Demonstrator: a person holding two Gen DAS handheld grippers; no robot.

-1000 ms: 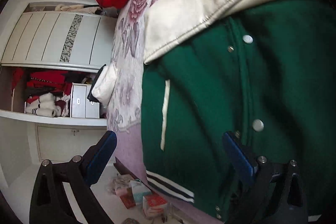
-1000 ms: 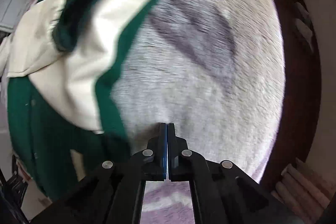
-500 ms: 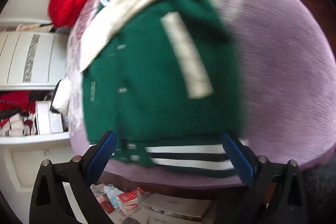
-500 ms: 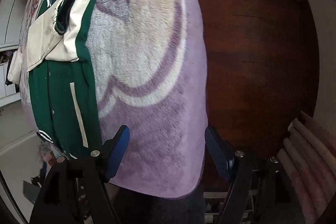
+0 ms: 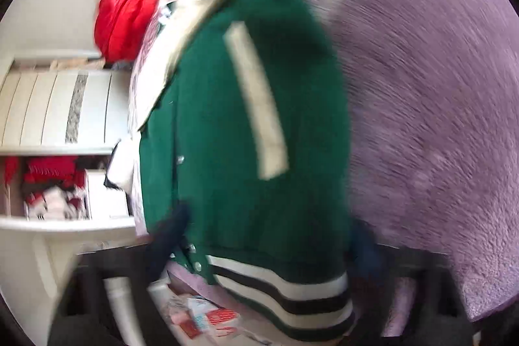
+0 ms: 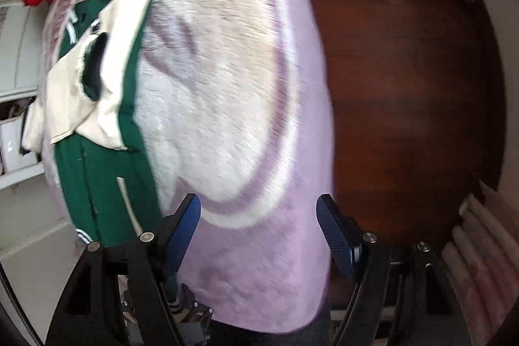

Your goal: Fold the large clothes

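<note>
A green varsity jacket (image 5: pixel 233 151) with cream sleeves and a striped hem lies on a lilac blanket (image 5: pixel 428 93), both sleeves folded in over its front. It also shows at the left of the right wrist view (image 6: pixel 97 171). My left gripper (image 5: pixel 266 242) is open and blurred by motion, its fingers on either side of the jacket's hem, apart from it. My right gripper (image 6: pixel 259 226) is open and empty above the blanket (image 6: pixel 233 86), to the right of the jacket.
A red garment (image 5: pixel 126 18) lies at the bed's far end. A white wardrobe (image 5: pixel 55 106) with stuffed shelves stands to the left. Small boxes (image 5: pixel 207 316) lie on the floor below the hem. Dark wooden floor (image 6: pixel 405 93) runs along the bed's right side.
Both grippers have pulled back from the jacket toward the bed's foot. The right gripper, shut a second ago, has opened. The left view keeps swinging and is blurred.
</note>
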